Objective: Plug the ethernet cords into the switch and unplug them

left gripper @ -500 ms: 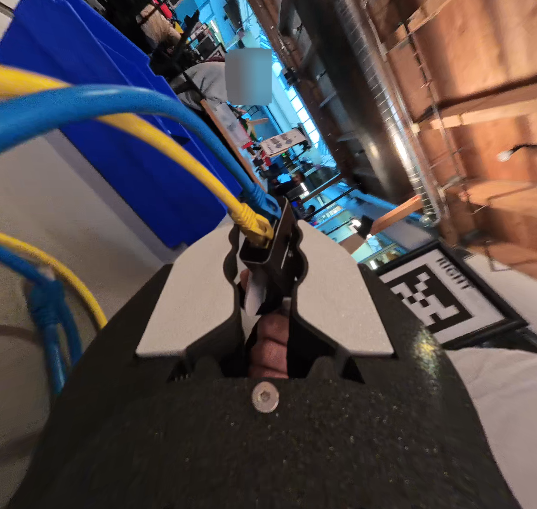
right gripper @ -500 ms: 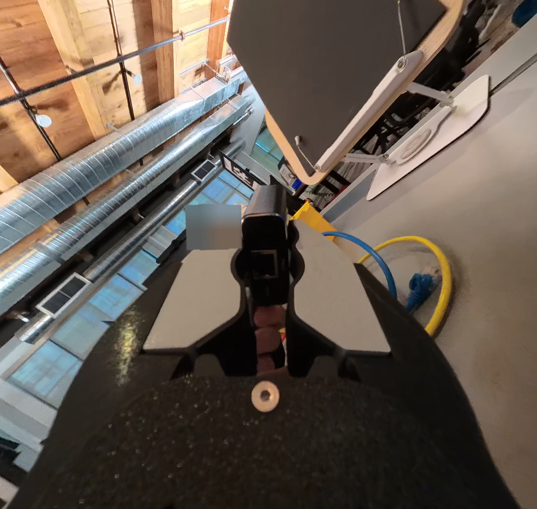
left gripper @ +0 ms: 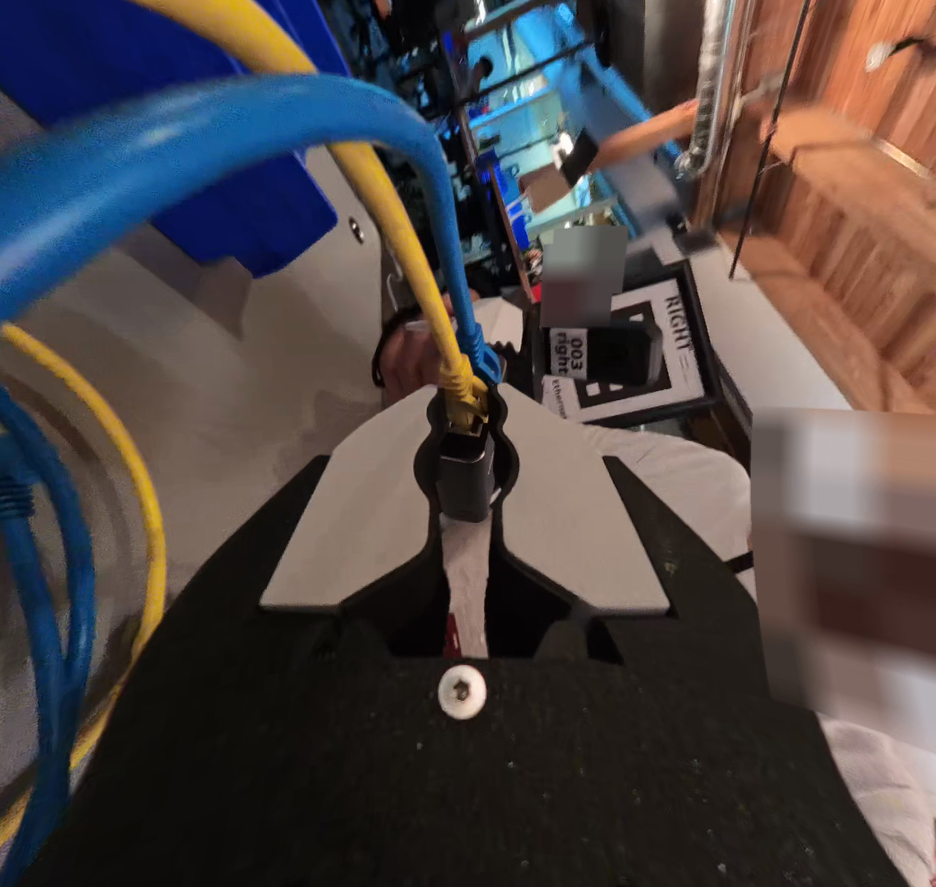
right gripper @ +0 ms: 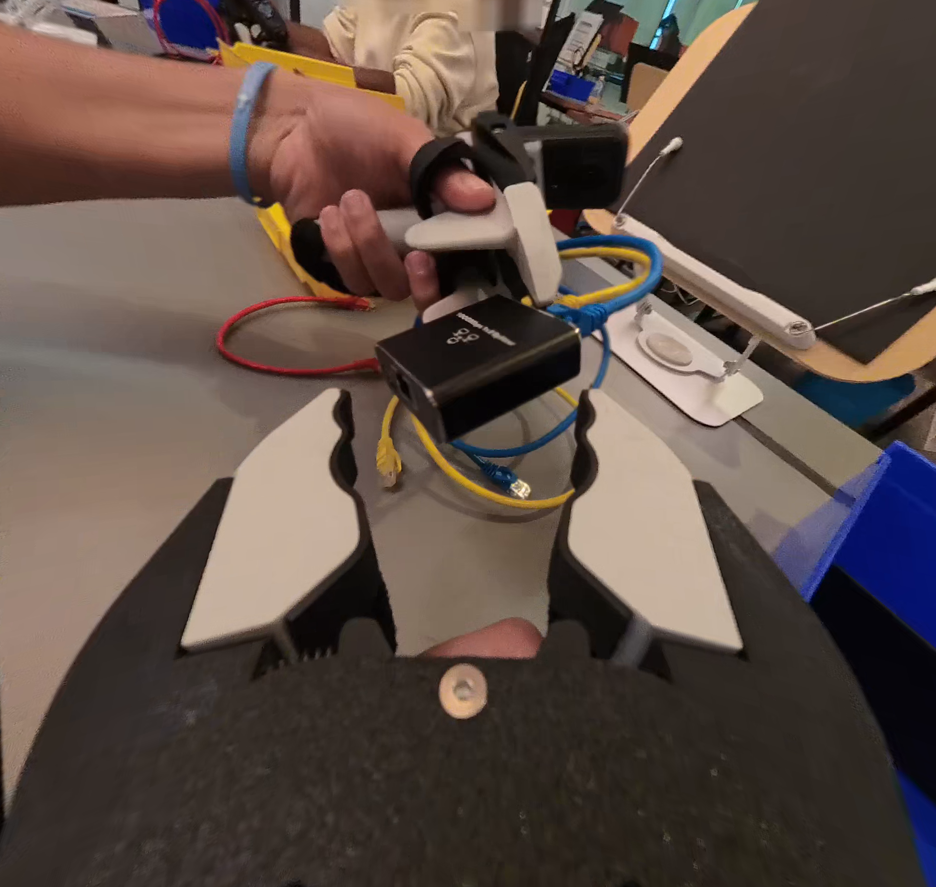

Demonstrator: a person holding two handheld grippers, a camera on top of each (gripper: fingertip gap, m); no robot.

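Note:
My left gripper (left gripper: 466, 432) is shut on the small black switch (left gripper: 463, 478) and holds it off the table. A yellow cord (left gripper: 405, 255) and a blue cord (left gripper: 202, 154) are plugged into the switch's far end. The right wrist view shows the switch (right gripper: 481, 356) gripped by the left gripper (right gripper: 501, 295), a hand around its handle. The switch's empty port faces my right gripper (right gripper: 463, 407), which is open and empty just short of it. The free yellow plug (right gripper: 389, 460) and free blue plug (right gripper: 501, 475) lie on the grey table (right gripper: 126, 407) below.
A red cord (right gripper: 283, 336) loops on the table to the left. A black board on a white stand (right gripper: 684, 376) is at the right, a blue bin (right gripper: 886, 533) at the near right. A yellow bin (right gripper: 304, 67) and a seated person (right gripper: 445, 62) are behind. The gap from one gripper's tips to the other's is roughly 4 centimeters.
My right gripper was shut on the switch's port end; it has opened, let go and drawn back. My left gripper keeps hold of the switch and has turned with it.

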